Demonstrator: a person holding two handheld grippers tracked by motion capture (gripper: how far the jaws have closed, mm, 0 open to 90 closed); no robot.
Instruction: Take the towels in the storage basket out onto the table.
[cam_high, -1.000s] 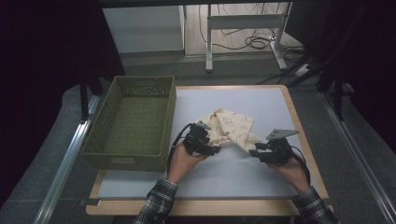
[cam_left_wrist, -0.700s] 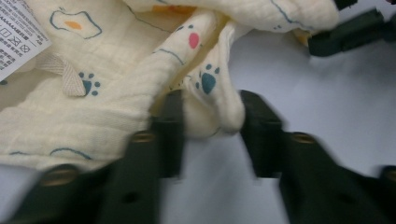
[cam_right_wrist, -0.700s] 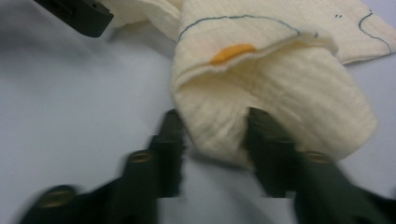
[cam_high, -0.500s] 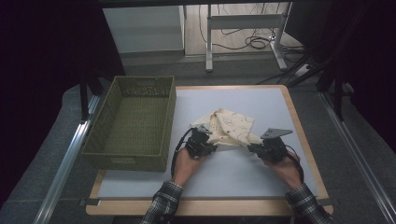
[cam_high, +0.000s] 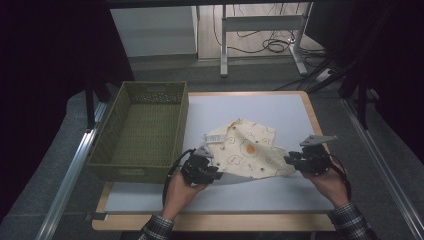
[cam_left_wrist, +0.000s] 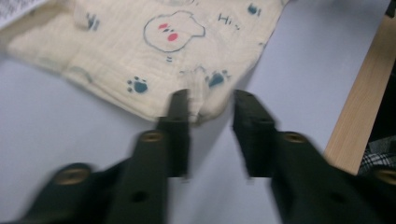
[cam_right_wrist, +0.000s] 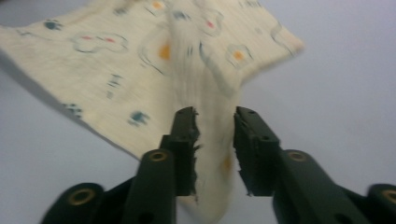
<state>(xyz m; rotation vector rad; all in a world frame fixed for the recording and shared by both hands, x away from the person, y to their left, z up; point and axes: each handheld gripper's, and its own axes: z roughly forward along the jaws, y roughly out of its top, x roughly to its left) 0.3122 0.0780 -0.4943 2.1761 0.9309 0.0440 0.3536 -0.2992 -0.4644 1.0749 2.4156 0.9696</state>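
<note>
The cream printed cloth (cam_high: 247, 152) is spread on the worktop (cam_high: 260, 107) between the left tongs (cam_high: 216, 172) and right tongs (cam_high: 290, 161). Both were just being released, each with a cloth corner loose between parted jaws.

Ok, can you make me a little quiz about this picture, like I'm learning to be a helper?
1. True or false: the basket has something in it.
2. Where does the cloth lie? A: in the basket. B: on the table. C: on the floor.
3. In the high view, on which side of the cloth does the basket stand?

Key: 1 false, it is empty. 2 B. 3 left.
</note>
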